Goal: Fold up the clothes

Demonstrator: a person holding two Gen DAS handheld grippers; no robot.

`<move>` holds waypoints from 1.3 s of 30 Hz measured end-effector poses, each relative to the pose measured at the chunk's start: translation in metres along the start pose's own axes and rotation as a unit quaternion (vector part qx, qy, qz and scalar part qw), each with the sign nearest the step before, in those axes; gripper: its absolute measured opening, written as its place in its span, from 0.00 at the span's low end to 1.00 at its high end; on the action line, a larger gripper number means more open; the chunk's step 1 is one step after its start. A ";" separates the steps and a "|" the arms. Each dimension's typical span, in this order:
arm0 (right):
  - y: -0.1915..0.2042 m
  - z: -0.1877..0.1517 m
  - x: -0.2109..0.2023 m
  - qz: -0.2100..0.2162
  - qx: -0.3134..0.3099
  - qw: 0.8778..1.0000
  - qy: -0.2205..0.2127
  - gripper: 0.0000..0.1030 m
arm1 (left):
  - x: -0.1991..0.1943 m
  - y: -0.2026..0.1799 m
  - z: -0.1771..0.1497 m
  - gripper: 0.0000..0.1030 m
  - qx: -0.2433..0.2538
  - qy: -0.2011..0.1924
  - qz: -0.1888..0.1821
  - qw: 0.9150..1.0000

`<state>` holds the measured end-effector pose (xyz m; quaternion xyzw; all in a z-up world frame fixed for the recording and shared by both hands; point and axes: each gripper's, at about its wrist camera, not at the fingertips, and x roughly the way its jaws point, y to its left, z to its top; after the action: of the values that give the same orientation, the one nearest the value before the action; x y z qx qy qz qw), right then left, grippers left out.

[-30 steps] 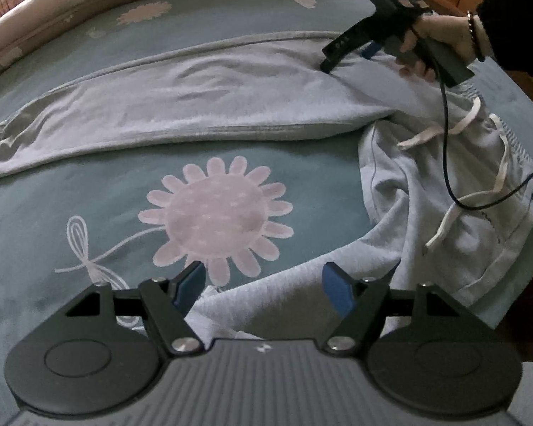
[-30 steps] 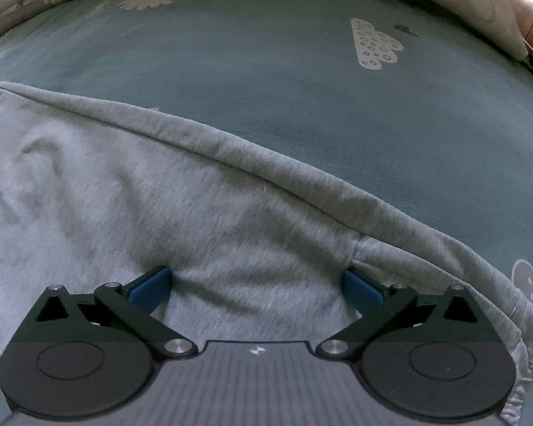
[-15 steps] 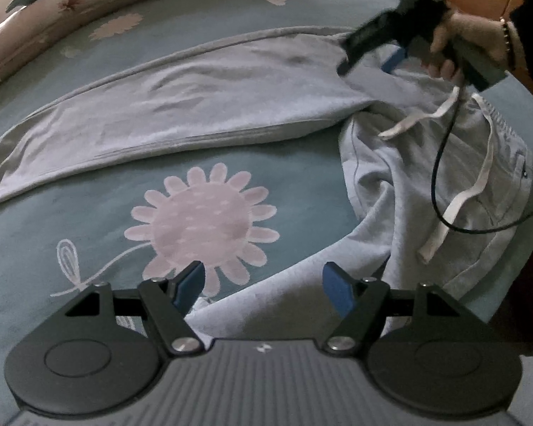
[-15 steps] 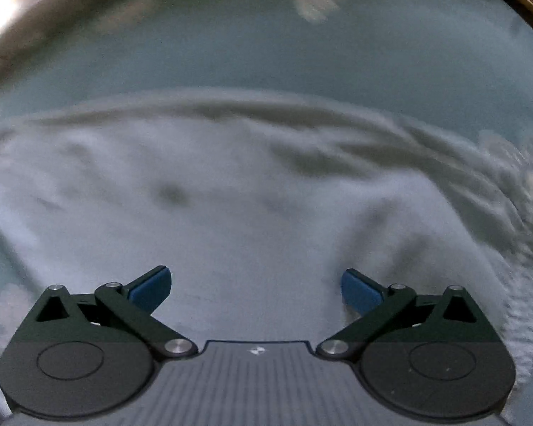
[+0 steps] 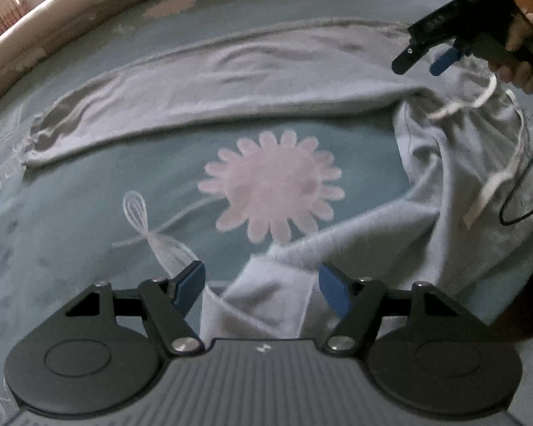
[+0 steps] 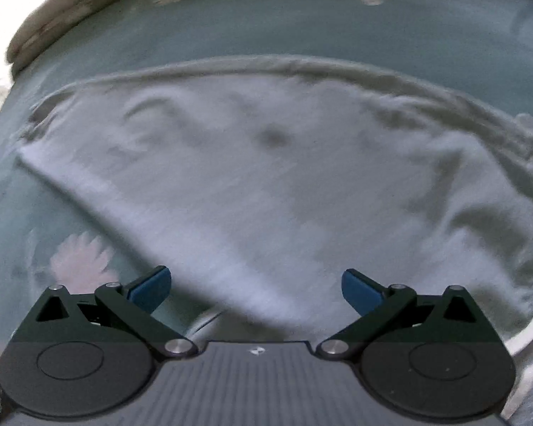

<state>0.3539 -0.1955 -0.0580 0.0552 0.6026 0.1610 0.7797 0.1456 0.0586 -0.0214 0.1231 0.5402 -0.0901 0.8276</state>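
Lying across the blue flowered bedspread (image 5: 89, 191), the grey sweatpants (image 5: 231, 81) stretch one leg along the top of the frame, waistband and white drawstring (image 5: 494, 181) bunched at right. Left gripper (image 5: 262, 285) gapes over the nearer leg's cuff; right gripper (image 6: 256, 284) hovers, fingers released, above the far leg.

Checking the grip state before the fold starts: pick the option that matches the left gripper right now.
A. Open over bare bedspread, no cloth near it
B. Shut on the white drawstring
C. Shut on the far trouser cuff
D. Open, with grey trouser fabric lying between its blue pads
D: in the left wrist view the left gripper has its blue pads spread wide, and a fold of the grey sweatpants lies between them, ungripped.
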 end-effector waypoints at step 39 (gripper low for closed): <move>0.121 -0.072 0.015 0.041 -0.088 0.993 0.060 1.00 | 0.004 0.083 -0.065 0.02 -0.056 0.019 0.067 0.996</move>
<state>0.2658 -0.0847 -0.0574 0.0015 0.6289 0.2485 0.7367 0.1142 0.1575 -0.0417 0.1139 0.5502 -0.0020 0.8272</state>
